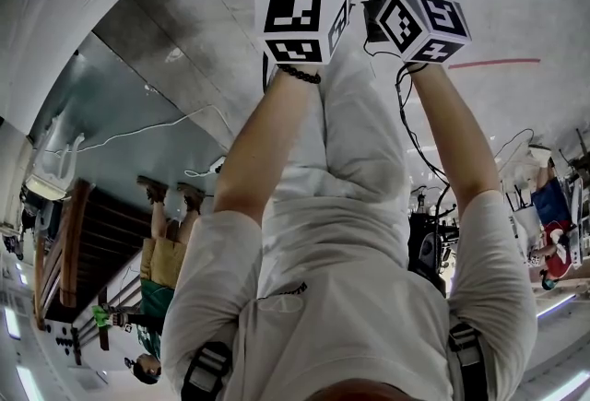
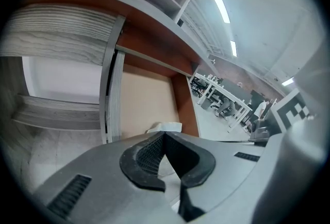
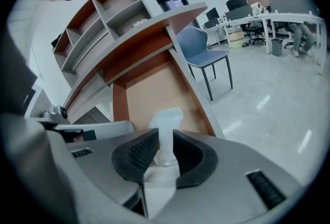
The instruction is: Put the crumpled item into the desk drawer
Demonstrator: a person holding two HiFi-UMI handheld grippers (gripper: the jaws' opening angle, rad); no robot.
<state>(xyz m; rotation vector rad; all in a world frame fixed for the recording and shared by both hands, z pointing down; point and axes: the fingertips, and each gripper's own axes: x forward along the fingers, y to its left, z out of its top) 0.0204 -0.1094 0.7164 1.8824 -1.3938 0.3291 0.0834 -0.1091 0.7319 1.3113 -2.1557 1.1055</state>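
The crumpled item (image 3: 166, 127) is a white wad that stands up between the pads (image 3: 142, 152) of my right gripper (image 3: 165, 141), which is shut on it over the open desk drawer (image 3: 149, 91). The drawer has a tan bottom and red-brown sides. In the left gripper view the same white wad (image 2: 166, 127) shows just past my left gripper (image 2: 164, 138), whose jaws meet at the tips with nothing between them. The drawer (image 2: 144, 102) lies beyond. In the head view only the two marker cubes show, left (image 1: 302, 24) and right (image 1: 422, 21); the jaws are cut off at the top edge.
Above the drawer runs the desk top (image 3: 149, 30) with open shelves (image 3: 105, 17). A blue chair (image 3: 203, 53) stands just right of the drawer. Office desks and chairs (image 3: 268, 27) stand farther off across a shiny floor. The left gripper's body (image 3: 87, 129) is beside the wad.
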